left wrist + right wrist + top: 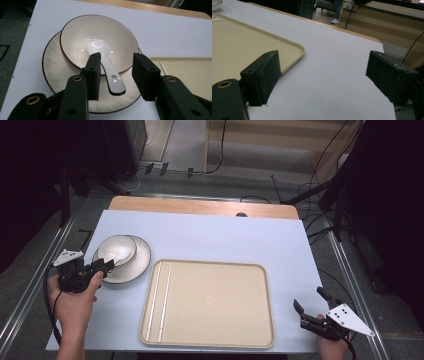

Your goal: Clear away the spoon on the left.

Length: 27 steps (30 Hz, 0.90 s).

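Item: white ceramic soup spoon (106, 67). It lies with its scoop inside the bowl (75, 42) and its handle sloping out over the bowl's near rim, handle end above the plate (53, 67) beneath. Bowl sits on the plate, pushed toward the plate's far-left side, at the left of the table (225, 237).

Item: my left gripper (116, 75). Jaws part-way apart, straddling the spoon handle. The left pad is at or just beside the handle; the right pad stands clear of it. Nothing clamped yet.

Item: my right gripper (312, 305). Jaws spread wide and empty, resting low by the tray's right edge, well apart from the crockery.

Handling note: I judge the step to be pinching the spoon handle. I would centre the handle between the pads before closing, since the glaze looks slick and the handle narrow. I would grip on the flat sides, above the bowl rim, and lift upward so the scoop clears the bowl without dragging it.

Surroundings: beige tray (250, 270) just right of the plate, with a pair of white chopsticks (160, 300) lying along its left side. The bowl rim under the handle is the one obstruction; the tray's raised edge sits near any path rightward.
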Motion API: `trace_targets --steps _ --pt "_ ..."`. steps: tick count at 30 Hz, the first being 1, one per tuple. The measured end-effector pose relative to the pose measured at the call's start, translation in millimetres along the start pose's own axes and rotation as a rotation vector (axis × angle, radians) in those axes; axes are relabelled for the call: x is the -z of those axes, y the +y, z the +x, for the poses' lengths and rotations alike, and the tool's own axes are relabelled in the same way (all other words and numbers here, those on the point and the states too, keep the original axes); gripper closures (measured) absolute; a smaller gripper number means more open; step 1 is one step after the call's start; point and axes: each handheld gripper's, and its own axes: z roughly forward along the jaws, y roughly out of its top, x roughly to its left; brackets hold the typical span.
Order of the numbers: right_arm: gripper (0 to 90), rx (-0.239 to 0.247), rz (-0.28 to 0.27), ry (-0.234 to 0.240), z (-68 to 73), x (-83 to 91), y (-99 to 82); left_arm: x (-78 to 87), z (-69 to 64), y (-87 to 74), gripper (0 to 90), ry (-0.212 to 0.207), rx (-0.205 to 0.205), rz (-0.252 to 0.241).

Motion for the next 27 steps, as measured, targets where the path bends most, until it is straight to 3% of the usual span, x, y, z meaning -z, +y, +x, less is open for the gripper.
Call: trace_targets --steps 5,8,14,21,27 --pt "13.0 0.004 0.004 0.003 0.6 -0.7 0.0 -1.8 5.6 -4.1 64.7 -0.001 0.025 0.011" --pt "13.0 0.005 0.006 0.006 1.0 -1.2 -0.1 -0.5 8.2 -4.7 67.0 -0.031 0.051 0.022" --pt "13.0 0.005 0.003 0.006 1.2 -1.3 0.1 -3.0 8.9 -6.5 71.5 -0.025 0.063 0.044" --pt "13.0 0.006 0.005 0.007 1.2 -1.6 0.2 -2.1 6.5 -5.8 85.1 -0.040 0.057 0.043" --pt "13.0 0.009 0.004 0.008 1.9 -1.8 0.4 -3.6 6.5 -6.5 85.7 -0.039 0.046 0.049"
